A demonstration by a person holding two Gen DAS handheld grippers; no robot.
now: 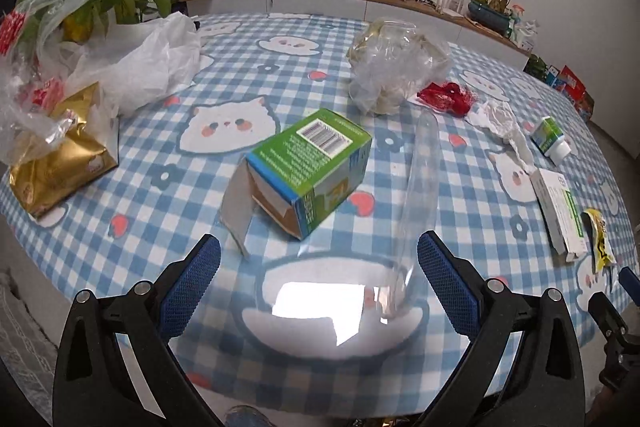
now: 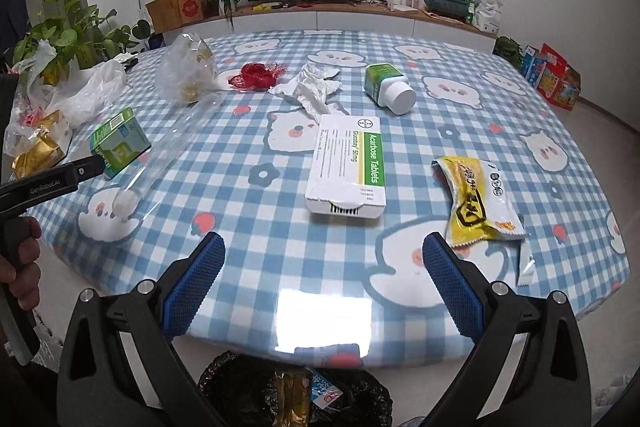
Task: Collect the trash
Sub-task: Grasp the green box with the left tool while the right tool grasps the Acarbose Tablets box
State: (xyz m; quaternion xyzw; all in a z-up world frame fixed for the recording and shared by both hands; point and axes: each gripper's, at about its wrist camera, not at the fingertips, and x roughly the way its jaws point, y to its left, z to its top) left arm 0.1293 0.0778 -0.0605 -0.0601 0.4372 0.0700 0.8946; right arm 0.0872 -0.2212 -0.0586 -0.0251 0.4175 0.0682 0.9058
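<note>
A: What is seen at the left of the table [image 2: 280, 267]?

B: A gold pack [image 1: 56, 163] is found at the left edge under clear bags [image 1: 60, 19], with a white bag [image 1: 152, 67] just beside them. Nearer the middle, a green box [image 1: 316, 167] is laid on its side with one flap open.

A: And the left hand-held gripper [image 1: 320, 283]?

B: It is held with its jaws spread wide and nothing is gripped. A clear tube [image 1: 416, 211] is seen lying on the cloth, one end just inside the right pad [image 1: 448, 291]; whether it is touched cannot be told.

A: What is laid further right?

B: A crumpled clear bag [image 2: 184, 75] is seen far back, then a red mesh [image 2: 256, 73] and a white tissue [image 2: 312, 87] close together. A green bottle [image 2: 388, 87] with a white cap is tipped on its side beyond them. A white tablet box [image 2: 348, 167] is set flat near the middle, and a yellow wrapper [image 2: 480, 203] is laid to its right, near the edge.

A: The right hand-held gripper [image 2: 324, 279]?

B: It is likewise kept open and empty, at the near edge, with the tablet box ahead of it. A black trash bag [image 2: 296, 391], with wrappers inside, is seen below the table edge between its arms.
</note>
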